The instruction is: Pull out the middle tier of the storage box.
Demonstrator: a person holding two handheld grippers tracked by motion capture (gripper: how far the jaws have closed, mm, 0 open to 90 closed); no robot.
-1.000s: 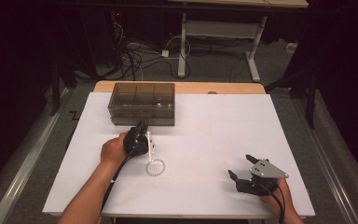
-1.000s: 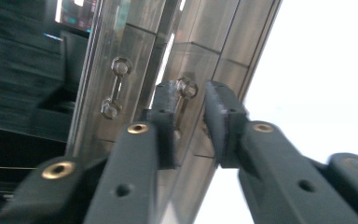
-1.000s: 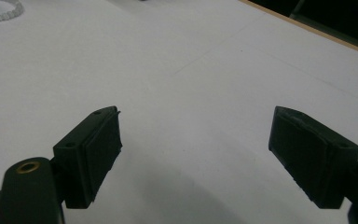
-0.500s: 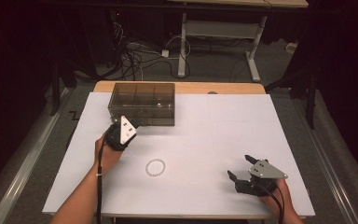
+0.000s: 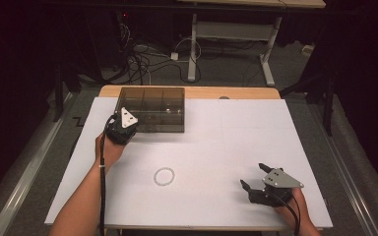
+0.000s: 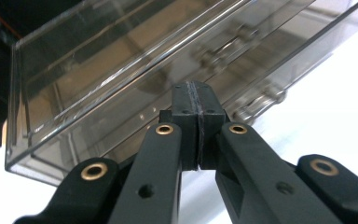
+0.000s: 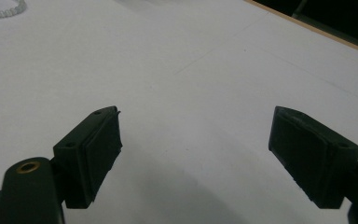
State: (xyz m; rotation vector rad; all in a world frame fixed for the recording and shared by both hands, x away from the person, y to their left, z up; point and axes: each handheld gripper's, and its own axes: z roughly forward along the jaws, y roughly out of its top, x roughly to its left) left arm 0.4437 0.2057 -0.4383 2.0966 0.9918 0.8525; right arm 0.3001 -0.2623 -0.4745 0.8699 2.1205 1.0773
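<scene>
A ring of white beads (image 5: 155, 177) lies flat on the white table top, and its edge shows at the top left of the right gripper view (image 7: 4, 11). My left gripper (image 5: 128, 126) hangs above the table at the near left corner of a smoky clear plastic box (image 5: 152, 105). Its jaws have just been closing and now meet (image 6: 198, 100) with nothing between them, pointing at the box wall (image 6: 98, 79). My right gripper (image 5: 252, 175) rests near the front right, jaws wide open (image 7: 196, 130) over bare table.
The box has several compartments, and blurred metal pieces (image 6: 256, 100) show through its wall. The white sheet (image 5: 236, 137) covers a wooden table (image 5: 202, 92). Behind it the floor holds cables (image 5: 142, 59) and a desk frame (image 5: 236, 34).
My left gripper has gone from beside the bead ring up and to the back left, toward the box, leaving the ring on the table. The right gripper has not moved.
</scene>
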